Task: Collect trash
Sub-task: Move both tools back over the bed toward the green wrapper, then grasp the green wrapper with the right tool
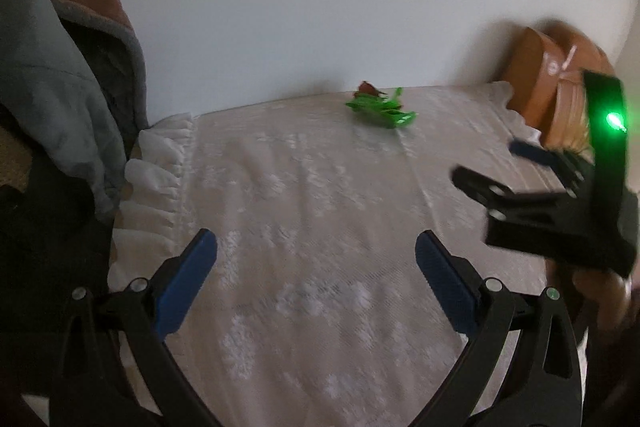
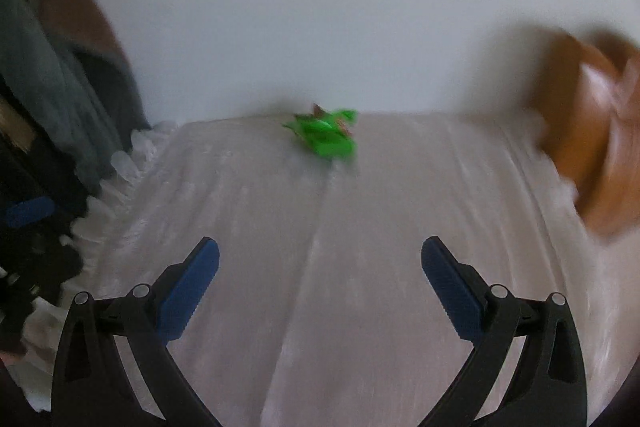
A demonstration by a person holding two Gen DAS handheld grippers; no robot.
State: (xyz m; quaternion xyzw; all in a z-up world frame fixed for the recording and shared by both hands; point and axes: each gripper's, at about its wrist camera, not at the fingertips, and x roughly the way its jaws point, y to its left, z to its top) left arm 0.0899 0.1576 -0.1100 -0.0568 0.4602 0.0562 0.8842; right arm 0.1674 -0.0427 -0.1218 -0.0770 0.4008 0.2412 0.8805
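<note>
A crumpled green wrapper [image 1: 382,111] with a brown scrap on top lies at the far side of a table covered with a white lace cloth [image 1: 304,211], close to the wall. My left gripper [image 1: 316,251] is open and well short of it, nothing between its blue pads. In the left wrist view the right gripper [image 1: 488,163] hangs at the right edge, a green light on its body. In the right wrist view, which is blurred, the wrapper [image 2: 326,135] lies ahead over the cloth [image 2: 320,267], and my right gripper [image 2: 320,259] is open and holds nothing.
A brown leather bag [image 1: 548,95] stands at the table's far right against the white wall; it shows blurred as the bag [image 2: 588,131] in the right wrist view. Grey and dark clothing [image 1: 60,87] hangs at the left beside the frilled cloth edge.
</note>
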